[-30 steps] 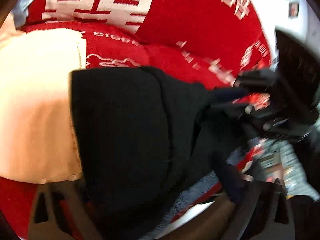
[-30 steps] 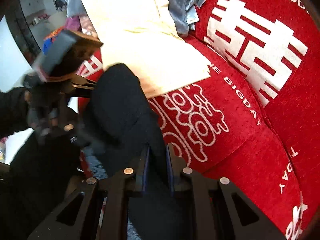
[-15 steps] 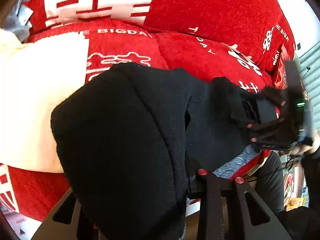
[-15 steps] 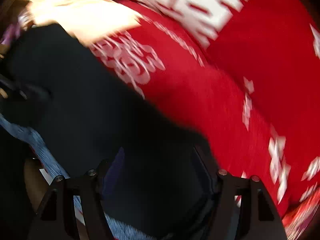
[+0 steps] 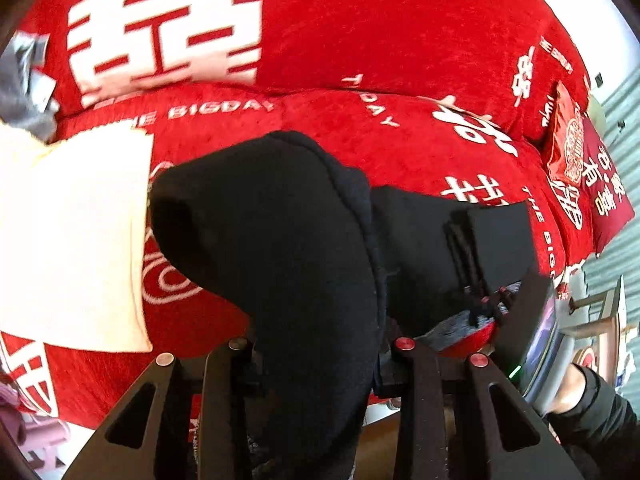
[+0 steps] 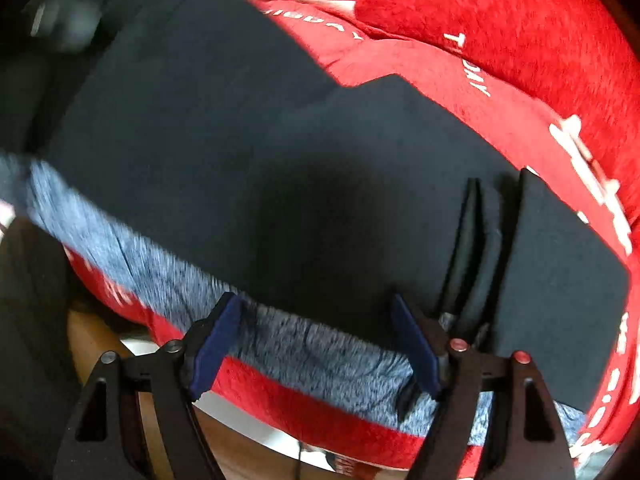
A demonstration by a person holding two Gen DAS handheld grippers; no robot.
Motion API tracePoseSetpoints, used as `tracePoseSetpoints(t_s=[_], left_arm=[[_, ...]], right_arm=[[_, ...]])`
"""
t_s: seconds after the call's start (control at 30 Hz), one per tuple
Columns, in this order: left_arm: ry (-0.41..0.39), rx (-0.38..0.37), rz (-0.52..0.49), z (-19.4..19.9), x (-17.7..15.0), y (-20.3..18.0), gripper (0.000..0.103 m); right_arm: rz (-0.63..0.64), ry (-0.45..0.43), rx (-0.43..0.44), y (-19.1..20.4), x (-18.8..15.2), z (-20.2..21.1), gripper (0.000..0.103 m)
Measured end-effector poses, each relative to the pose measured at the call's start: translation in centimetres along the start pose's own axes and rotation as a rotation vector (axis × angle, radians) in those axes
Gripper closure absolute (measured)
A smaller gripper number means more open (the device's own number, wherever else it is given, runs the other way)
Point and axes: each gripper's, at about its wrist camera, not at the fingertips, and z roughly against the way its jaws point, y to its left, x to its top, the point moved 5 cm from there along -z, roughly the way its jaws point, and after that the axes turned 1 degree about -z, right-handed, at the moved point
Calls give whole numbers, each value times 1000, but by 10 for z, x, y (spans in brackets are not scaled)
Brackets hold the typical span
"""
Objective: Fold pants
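Two grippers work one garment: black pants (image 5: 280, 248), laid across a red sofa cover (image 5: 400, 40) w/ white lettering, partly over a grey-blue knit layer (image 6: 312, 344) at the front edge. Left gripper (image 5: 320, 364) is clenched on a thick bunch of the pants fabric, which rises from the jaws and drapes back over the seat. Right gripper (image 6: 316, 340) is released; its jaws have just been opening, blue pads (image 6: 216, 340) standing wide at the near hem of the flat section, nothing pinched between them. Risk 1: left grip holds a rolled wad, not a clean edge; pulling from here would likely drag layers unevenly and skew the fold. Risk 2: right jaws straddle both the pants hem and the knit layer beneath; closing low may catch the knit too, and lift it w/ the pants. Risk 3: cream cloth (image 5: 72, 240) lies just beside the pants on the left; a wide sweep could snag or shift it. Risk 4: w/ only one hand gripping, the flat section may slide off the sofa front. Layer count at the hem cannot be told, since dark fabric hides the seams.
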Motion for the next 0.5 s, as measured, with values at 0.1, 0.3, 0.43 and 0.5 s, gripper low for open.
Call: tracePoseSetpoints(t_s=[0.1, 0.3, 0.43, 0.5], left_arm=[[-6, -15, -25, 5, 7, -28, 68], [46, -54, -127, -11, 23, -112, 68], [84, -67, -198, -32, 33, -169, 68], [113, -54, -201, -49, 39, -193, 68]], right_arm=[[-14, -3, 112, -3, -5, 16, 22], [-179, -78, 129, -69, -27, 57, 20], [-257, -94, 137, -114, -50, 73, 20], [-281, -85, 118, -126, -64, 77, 20]])
